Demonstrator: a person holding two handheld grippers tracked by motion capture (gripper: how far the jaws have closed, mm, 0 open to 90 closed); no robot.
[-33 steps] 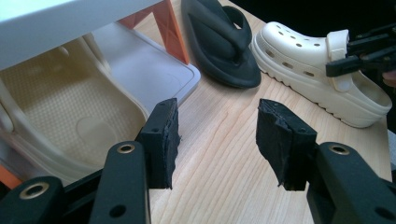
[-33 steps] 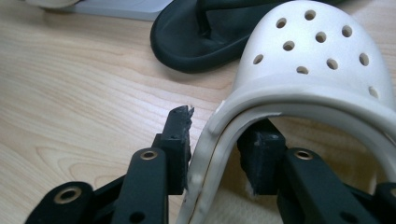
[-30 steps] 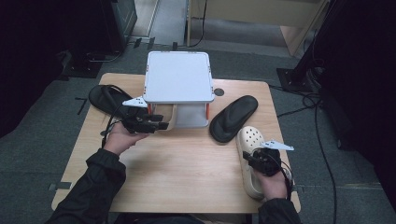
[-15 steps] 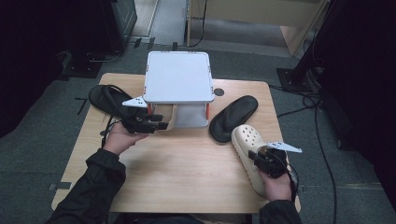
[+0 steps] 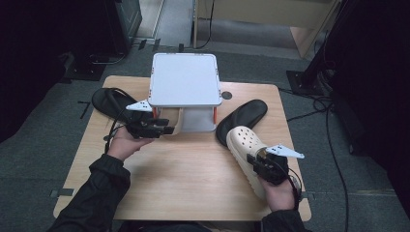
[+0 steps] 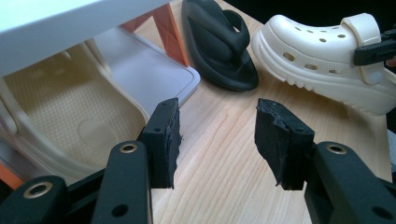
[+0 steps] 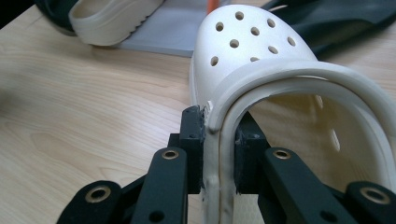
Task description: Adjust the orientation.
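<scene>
So the cream clog (image 5: 244,147) is a chunky foam one with round vent holes across the toe, a thick ridged sole and a heel strap. It sits at the right side of the wooden counter (image 5: 183,179), toe aimed at the black flip-flop (image 5: 241,118) just beside it. The right gripper (image 7: 219,140) has just been closing and is clamped on the clog's rim. The left gripper (image 6: 217,137) hangs released, nothing between its pads, right by the white two-tier rack (image 5: 183,79), where a matching clog (image 6: 60,112) sits on the lower shelf.
</scene>
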